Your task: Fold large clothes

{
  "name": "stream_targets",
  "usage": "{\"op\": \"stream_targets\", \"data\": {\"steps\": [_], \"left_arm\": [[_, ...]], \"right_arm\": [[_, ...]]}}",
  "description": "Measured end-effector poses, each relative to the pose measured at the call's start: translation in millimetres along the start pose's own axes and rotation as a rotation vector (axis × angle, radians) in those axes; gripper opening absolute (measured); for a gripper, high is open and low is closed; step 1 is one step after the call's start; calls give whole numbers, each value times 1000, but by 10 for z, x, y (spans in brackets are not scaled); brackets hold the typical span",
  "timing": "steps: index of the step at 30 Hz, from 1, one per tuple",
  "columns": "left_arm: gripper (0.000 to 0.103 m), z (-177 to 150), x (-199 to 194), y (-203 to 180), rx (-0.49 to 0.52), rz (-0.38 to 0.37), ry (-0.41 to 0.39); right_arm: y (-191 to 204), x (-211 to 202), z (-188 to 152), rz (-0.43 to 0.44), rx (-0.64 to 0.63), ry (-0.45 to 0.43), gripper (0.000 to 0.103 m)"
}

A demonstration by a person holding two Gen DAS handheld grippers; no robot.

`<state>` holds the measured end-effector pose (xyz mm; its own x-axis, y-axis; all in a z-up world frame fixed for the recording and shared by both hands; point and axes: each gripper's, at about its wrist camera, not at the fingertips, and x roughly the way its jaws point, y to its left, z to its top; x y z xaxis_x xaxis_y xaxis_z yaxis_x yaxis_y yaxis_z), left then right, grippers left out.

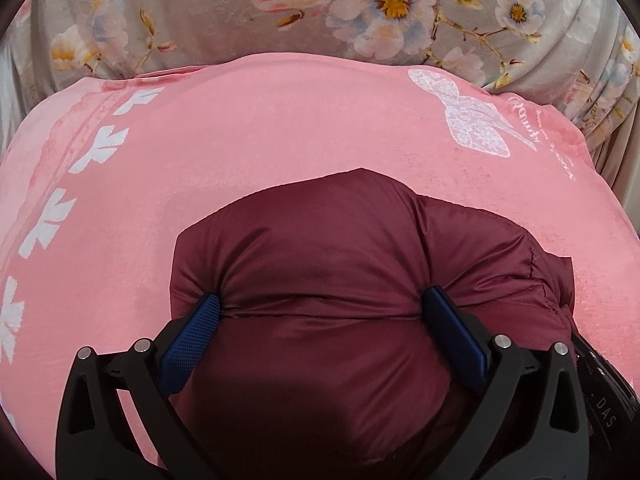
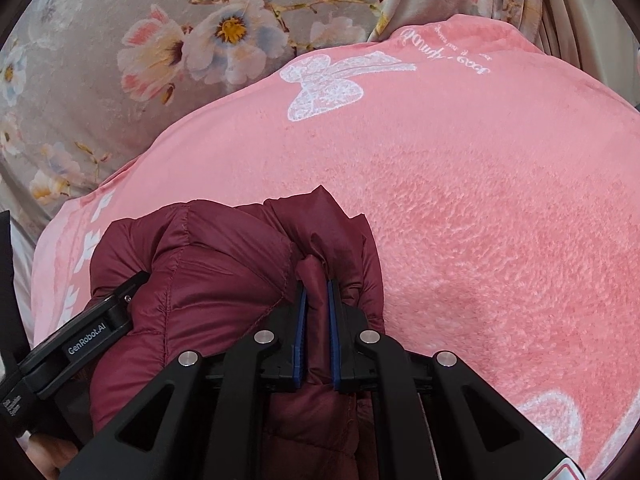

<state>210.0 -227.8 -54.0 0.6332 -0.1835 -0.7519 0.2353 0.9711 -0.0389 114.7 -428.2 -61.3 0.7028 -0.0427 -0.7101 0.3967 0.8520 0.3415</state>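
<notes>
Garment count: we are seeing one maroon puffer jacket (image 1: 320, 264), bunched into a puffy bundle.
Bedding count: we are seeing one pink blanket (image 1: 280, 128) with white butterfly and leaf prints, lying over one grey floral sheet (image 1: 180, 12) that is showing at the far side.
Claw count: we are working with two, one per hand.
Jacket place: it is sitting on the near part of the pink blanket, right at both claws.
Left claw (image 1: 320, 308): we are spreading its blue pads wide, and they are pressing into the jacket's two sides with a thick fold bulging between them; it is pointing forward and down over the bundle.
Right claw (image 2: 317, 292): we are pinching a thin fold of the jacket (image 2: 208, 272) between nearly closed pads, just right of the left claw's body (image 2: 84, 340).
</notes>
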Motion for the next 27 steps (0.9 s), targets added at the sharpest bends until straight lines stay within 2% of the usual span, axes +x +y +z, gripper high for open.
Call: {"op": "stream_targets", "data": {"steps": [3,7,8,10,13,15,19,21,27], "left_arm": [[98,0,3,-9,2,5,1],[98,10,-10,1,5,-9,21],[98,10,-40,22,8,-21,37],[98,-16,-182,110,4,-45,71],[98,-139,-517,272,-1,-97,93],[98,-273,-711,320,30,-100,104],[98,-561,-826,355,70,-97,148],[98,-690,-854,377,56,-110,165],[98,-878,-884,426,60,-103,159]], "right_arm": [[-55,6,2,32,25,0,8],[-228,-42,26,116,111,21,9],[-253,-123,32,112,120,35,9],[-265,-440,8,89,107,41,20],[-224,-824,-125,64,8,75,20],[-194,-991,-270,53,-49,113,20],[-130,-1078,-528,51,-115,170,18],[-101,-1057,-644,6,-148,178,18],[-189,-961,-823,-2,-148,204,18]]}}
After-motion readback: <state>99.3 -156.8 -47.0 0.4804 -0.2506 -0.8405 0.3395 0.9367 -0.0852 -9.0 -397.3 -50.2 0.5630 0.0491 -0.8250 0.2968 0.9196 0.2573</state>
